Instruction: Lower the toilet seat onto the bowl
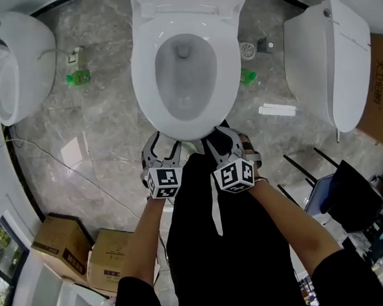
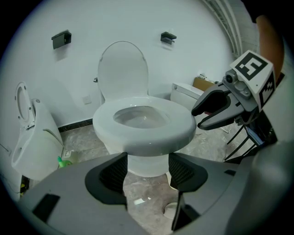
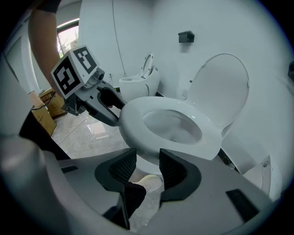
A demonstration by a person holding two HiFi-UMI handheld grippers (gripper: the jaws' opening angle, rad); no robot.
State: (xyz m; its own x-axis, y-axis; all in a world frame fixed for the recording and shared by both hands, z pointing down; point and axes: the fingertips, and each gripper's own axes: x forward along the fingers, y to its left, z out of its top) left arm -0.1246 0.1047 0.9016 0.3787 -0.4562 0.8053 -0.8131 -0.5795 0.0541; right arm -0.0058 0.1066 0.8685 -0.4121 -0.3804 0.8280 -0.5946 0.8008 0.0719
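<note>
The white toilet's seat (image 1: 149,80) lies flat on the bowl, a ring around the open basin. Its lid (image 2: 124,69) stands upright against the wall behind. Both grippers hang just in front of the bowl's front edge, pointing steeply down. My left gripper (image 1: 162,147) is open, and between its fingers I see only the pedestal and floor. My right gripper (image 1: 224,140) is also open and holds nothing. In the left gripper view the seat (image 2: 183,124) sits above my open left gripper (image 2: 147,170). In the right gripper view the seat (image 3: 138,124) sits above my open right gripper (image 3: 148,167).
Another toilet (image 1: 18,63) stands at the left and a closed one (image 1: 328,63) at the right. Green bottles (image 1: 78,77) lie on the marble floor beside the bowl. Cardboard boxes (image 1: 61,244) sit at lower left, a black frame (image 1: 349,191) at lower right.
</note>
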